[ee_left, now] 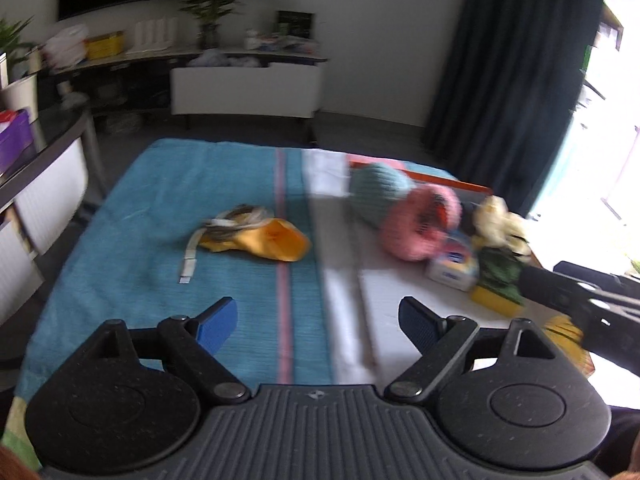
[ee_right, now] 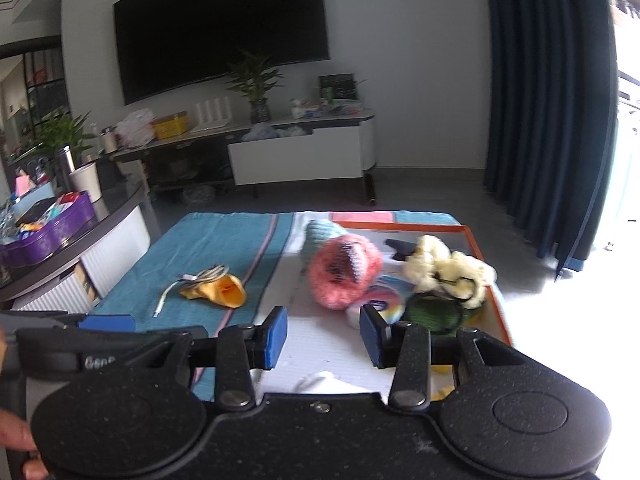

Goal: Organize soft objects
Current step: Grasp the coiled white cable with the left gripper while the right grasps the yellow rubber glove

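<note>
A yellow soft piece (ee_left: 272,242) (ee_right: 222,290) lies on the teal cloth (ee_left: 160,240) (ee_right: 216,244), with a coiled white cable (ee_left: 236,218) (ee_right: 202,274) against it. To its right lie a teal knitted piece (ee_left: 378,190) (ee_right: 316,236), a pink knitted piece (ee_left: 416,226) (ee_right: 340,270), a cream fluffy toy (ee_left: 498,222) (ee_right: 448,266) and a green object (ee_left: 500,276) (ee_right: 434,314) on an orange-edged board (ee_right: 478,248). My left gripper (ee_left: 318,326) is open and empty above the cloth's near part. My right gripper (ee_right: 323,336) is open and empty, just short of the pink piece.
A small white packet (ee_left: 452,266) (ee_right: 380,304) lies by the pink piece. A low side table with a purple box (ee_right: 52,228) stands at the left. A TV console (ee_right: 280,140) with plants is at the back; dark curtains (ee_right: 552,100) hang at the right.
</note>
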Available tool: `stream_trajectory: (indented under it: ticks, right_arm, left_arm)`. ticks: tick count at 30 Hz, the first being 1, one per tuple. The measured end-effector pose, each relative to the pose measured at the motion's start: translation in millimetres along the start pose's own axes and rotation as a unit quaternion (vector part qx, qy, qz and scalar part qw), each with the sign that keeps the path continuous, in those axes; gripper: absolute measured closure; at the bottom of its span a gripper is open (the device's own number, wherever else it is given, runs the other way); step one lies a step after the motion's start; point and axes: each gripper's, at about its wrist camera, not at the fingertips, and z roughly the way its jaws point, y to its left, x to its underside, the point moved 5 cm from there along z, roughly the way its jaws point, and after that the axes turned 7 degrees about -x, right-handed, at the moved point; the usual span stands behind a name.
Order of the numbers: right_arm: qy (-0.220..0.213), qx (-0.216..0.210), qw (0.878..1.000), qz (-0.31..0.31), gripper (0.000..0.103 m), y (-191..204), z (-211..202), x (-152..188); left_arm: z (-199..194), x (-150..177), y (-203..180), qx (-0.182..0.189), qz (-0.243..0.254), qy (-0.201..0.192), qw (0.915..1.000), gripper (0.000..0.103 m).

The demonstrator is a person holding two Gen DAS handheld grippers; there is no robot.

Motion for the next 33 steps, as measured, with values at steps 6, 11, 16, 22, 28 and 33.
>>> stream_trajectory:
  ticks: [6,11,16,22,28,33]
  right_arm:
    - [0.012,-0.028,0.999,-0.018,0.053,20.6,25.7,-3.2]
    - [0.021,-0.048,0.998,-0.020,0.052,29.5,46.5,-6.4]
    - [0.036,-0.060,0.997,-0.028,0.050,31.9,66.7,-9.9]
    - [0.052,-0.070,0.996,-0.021,0.050,29.7,94.2,-13.1]
    - [0.063,-0.078,0.995,-0.022,0.049,31.9,115.4,-15.5]
    - [0.071,-0.085,0.994,-0.019,0.049,35.7,131.9,-18.7]
  left_arm:
    - [29.8,-13.7,35.9,-0.042,-0.019,0.011,0.9989,0.013]
    - [62.3,-29.7,48.2,-0.066,-0.013,0.024,0.9975,0.013]
    - [92.9,-37.5,55.5,-0.082,-0.002,0.038,0.9959,0.013]
    - [123.4,-41.5,60.0,-0.090,0.009,0.054,0.9944,0.013]
    - [132.2,-55.3,74.5,-0.095,-0.003,0.042,0.9946,0.008]
    - [133.3,-66.0,93.8,-0.096,-0.032,0.033,0.9943,0.008]
